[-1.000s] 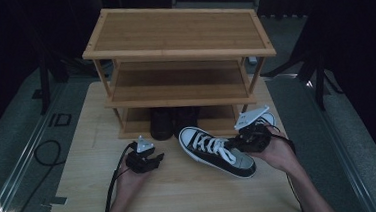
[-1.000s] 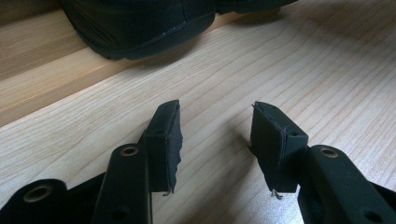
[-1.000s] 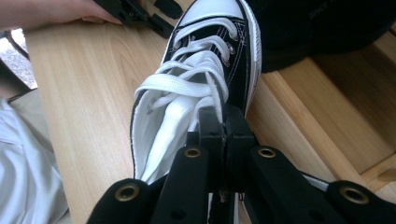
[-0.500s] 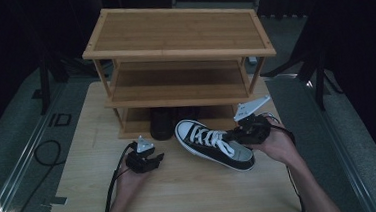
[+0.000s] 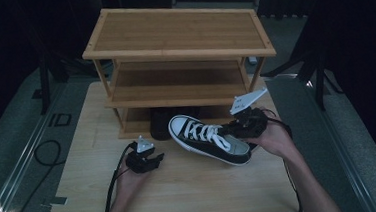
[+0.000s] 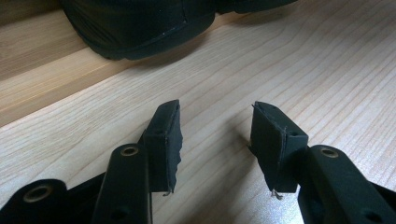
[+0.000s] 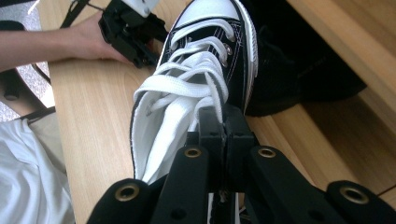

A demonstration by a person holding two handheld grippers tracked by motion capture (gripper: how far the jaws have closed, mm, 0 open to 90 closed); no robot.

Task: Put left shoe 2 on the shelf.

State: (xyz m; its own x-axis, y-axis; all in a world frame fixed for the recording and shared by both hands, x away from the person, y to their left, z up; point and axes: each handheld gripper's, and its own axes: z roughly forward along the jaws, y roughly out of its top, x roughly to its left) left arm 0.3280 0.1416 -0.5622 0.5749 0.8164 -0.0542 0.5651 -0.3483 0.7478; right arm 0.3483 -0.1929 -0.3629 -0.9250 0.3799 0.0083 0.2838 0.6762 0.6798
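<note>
Above the bench (image 5: 191,186), just before the bamboo rack (image 5: 179,51): black-and-white sneaker (image 5: 206,139), heel pinched in right gripper (image 5: 237,128) jaws, toe toward the rack's bottom shelf. Left gripper (image 5: 152,161) low over the bench, jaws spread, empty. Beside the sneaker's toe, dark shoe (image 5: 161,122) on the bottom shelf.

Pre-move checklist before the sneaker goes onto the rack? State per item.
1. Right gripper pinched on the sneaker collar: ok, jaws shut on its edge.
2. Sneaker off the table: cannot tell; toe looks raised, heel hidden by the hand.
3. Left gripper out of the way: ok, open, nothing between its jaws, beside the sneaker.
4. Bottom shelf space: not ok on the left, a dark shoe sits there; right part cannot tell.
5. Middle shelf free: ok as far as visible.
</note>
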